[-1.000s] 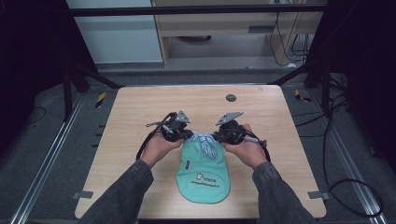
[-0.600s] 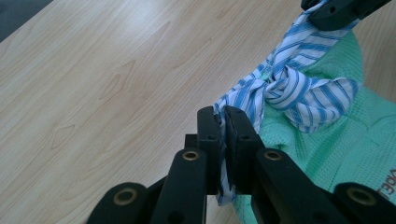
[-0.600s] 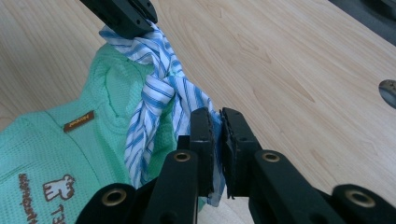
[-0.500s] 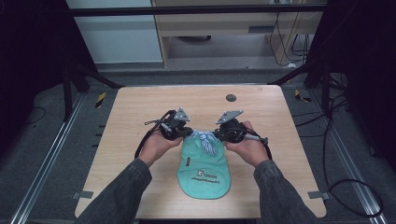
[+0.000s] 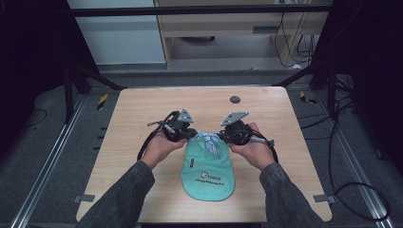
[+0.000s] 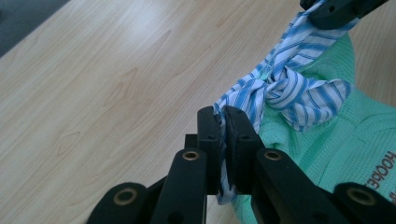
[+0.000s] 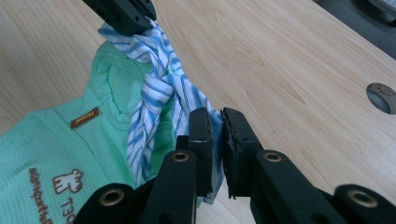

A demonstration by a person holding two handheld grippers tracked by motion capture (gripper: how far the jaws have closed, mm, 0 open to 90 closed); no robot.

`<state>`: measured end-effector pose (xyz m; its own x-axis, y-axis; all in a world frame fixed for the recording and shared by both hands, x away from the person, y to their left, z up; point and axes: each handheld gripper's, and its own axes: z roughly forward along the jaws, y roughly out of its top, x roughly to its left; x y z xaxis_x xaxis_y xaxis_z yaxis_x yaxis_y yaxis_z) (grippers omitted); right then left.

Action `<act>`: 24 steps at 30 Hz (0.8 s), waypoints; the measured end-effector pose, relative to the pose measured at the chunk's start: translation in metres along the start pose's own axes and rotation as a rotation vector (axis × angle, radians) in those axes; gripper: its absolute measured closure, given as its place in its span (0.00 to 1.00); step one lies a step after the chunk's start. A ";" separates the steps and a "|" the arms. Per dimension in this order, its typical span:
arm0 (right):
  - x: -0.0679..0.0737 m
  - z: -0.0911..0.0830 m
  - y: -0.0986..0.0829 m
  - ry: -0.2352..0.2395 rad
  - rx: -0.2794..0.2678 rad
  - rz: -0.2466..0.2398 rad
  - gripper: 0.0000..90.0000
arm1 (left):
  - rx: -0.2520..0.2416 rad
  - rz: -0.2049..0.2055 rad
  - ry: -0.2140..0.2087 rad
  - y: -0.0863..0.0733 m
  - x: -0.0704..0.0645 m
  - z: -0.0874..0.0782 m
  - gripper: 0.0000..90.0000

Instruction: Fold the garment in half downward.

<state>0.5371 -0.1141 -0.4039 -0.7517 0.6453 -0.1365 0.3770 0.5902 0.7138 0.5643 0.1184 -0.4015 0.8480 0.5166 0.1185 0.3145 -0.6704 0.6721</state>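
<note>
A mint-green bib (image 5: 207,175) with brown lettering lies flat on the wooden table (image 5: 142,109), its neck end toward the far side. Its blue-and-white striped ties (image 5: 211,141) are knotted together at the neck. My left gripper (image 5: 190,135) is shut on the left tie end (image 6: 238,98). The right gripper (image 5: 223,137) is shut on the right tie end (image 7: 187,98). The knot (image 6: 287,88) sits between the two grippers, with both tie ends stretched outward from it. In the left gripper view the right gripper's jaws hold the tie at the top right.
A round dark grommet hole (image 5: 235,99) sits near the table's far edge, also seen as the hole (image 7: 382,97) in the right gripper view. Metal frame rails and cables run along the floor on both sides. Bare wood surrounds the bib.
Both grippers have shifted slightly toward the far side and apart, pulling the striped ties tighter. The bib has slid a little with them.
</note>
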 end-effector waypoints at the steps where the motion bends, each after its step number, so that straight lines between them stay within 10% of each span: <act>1: -0.001 -0.001 0.001 0.003 -0.004 0.003 0.91 | 0.003 0.006 0.002 0.001 0.000 -0.001 0.95; 24: -0.004 -0.002 0.005 0.004 0.030 -0.005 1.00 | -0.001 0.010 0.015 0.004 0.002 -0.005 0.95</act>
<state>0.5411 -0.1144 -0.3981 -0.7556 0.6403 -0.1377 0.3892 0.6081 0.6919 0.5649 0.1198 -0.3950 0.8444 0.5180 0.1366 0.3053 -0.6749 0.6718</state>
